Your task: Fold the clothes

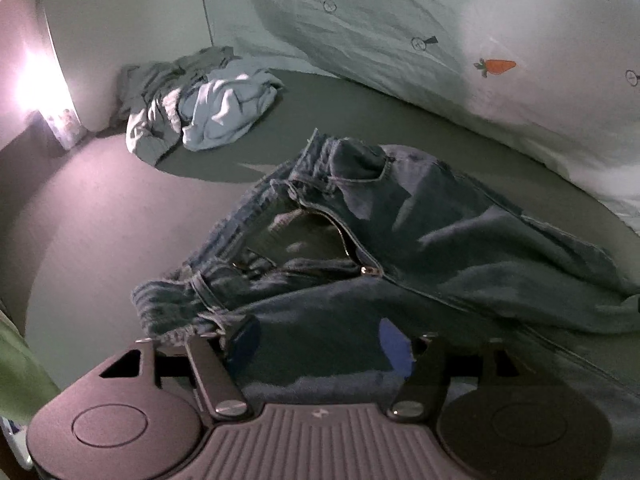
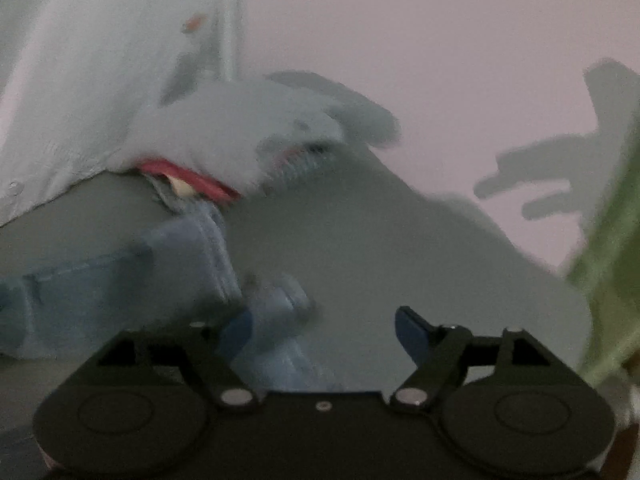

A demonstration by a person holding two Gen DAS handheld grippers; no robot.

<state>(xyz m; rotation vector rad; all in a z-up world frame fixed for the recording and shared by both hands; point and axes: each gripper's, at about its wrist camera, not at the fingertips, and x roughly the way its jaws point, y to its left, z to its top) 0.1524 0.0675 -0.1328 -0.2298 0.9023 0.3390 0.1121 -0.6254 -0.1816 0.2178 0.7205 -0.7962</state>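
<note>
- No text or number can be read anywhere.
- The pale duvet [image 1: 400, 40] bears an orange carrot print [image 1: 498, 66] and small line drawings, perhaps lettering at its top right corner.

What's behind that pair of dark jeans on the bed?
Behind the jeans lies a crumpled pile of light blue clothes near the wall, with a white carrot-print duvet alongside. What lies under the pile or duvet is covered.

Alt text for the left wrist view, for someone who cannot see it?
A pair of dark blue denim jeans lies rumpled on a grey bed sheet, waistband and open fly up, directly ahead of the open left gripper. Behind it sits a crumpled pile of light blue clothes, with a pale quilt bearing a carrot print on the right.
</note>
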